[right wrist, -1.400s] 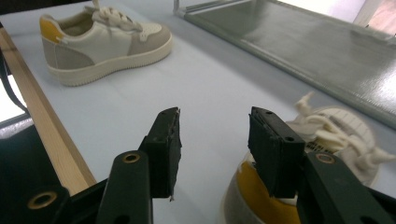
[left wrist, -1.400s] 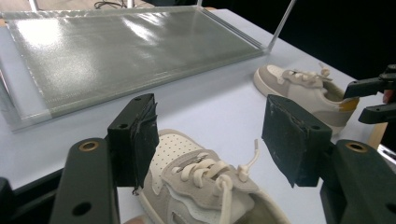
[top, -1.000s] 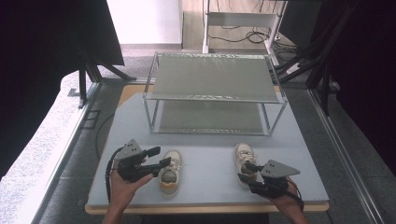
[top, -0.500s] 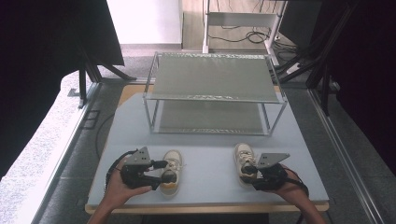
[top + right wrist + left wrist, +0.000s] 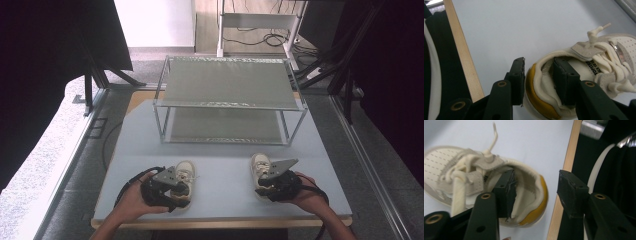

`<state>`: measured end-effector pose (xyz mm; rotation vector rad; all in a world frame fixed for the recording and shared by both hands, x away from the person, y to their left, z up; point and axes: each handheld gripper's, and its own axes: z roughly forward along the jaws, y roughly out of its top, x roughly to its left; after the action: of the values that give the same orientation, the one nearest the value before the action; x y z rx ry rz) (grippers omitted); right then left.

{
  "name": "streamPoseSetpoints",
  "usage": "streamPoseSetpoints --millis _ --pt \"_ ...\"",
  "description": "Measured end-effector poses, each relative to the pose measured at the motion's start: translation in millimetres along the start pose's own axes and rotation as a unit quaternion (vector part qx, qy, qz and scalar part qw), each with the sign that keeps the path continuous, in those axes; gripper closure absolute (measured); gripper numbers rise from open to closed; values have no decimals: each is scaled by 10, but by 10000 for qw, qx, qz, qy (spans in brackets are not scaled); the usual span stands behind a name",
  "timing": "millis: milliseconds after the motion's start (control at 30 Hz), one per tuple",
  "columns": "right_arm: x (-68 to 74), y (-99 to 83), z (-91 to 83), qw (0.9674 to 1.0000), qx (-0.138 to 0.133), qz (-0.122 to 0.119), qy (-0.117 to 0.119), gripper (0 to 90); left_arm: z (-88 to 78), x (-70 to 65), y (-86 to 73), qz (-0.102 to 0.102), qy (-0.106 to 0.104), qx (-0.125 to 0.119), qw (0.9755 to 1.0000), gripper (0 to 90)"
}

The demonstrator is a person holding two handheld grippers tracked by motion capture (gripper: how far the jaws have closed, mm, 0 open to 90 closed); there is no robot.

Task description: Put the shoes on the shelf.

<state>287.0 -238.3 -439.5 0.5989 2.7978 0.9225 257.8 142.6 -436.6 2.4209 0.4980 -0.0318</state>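
Two small cream sneakers sit near the bottom edge of the tabletop in the high view, one toward the lower left, one toward the lower right, toes pointing up the frame at the two-tier wire-mesh rack in the upper middle. That heels-toward-the-person lie is why each hand comes in at the heel: the collar is the one rim a pair of tongs can straddle.

The left tongs are at the heel of the left sneaker. In the left gripper view, one jaw is inside the shoe's opening against the padded lining of the left sneaker, while the other hangs outside beyond the yellow heel patch, over the wooden edge strip. A clear gap remains, so these tongs are apart around the heel wall, not yet clamped, though their jaws have just been closing.

The right tongs meet the right sneaker the same way. In the right gripper view, one jaw is inside the collar of the right sneaker and the other stands just outside the yellow heel counter, touching or nearly so. Its jaws have also just been closing; whether they already pinch firmly I cannot tell.

Judging by the layout, pinching each heel wall gives a lift with the sole hanging level, suited to carrying the pair toward the rack.
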Motion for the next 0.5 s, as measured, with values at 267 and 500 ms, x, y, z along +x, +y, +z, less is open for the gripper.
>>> streamPoseSetpoints --millis 267,500 --pt "-19 31 12 9998 155 -23 75 620 133 73 52 -6 -178 378 9991 552" --pt "-38 5 88 9996 184 24 194 625 202 112 60 24 -299 676 9973 562"
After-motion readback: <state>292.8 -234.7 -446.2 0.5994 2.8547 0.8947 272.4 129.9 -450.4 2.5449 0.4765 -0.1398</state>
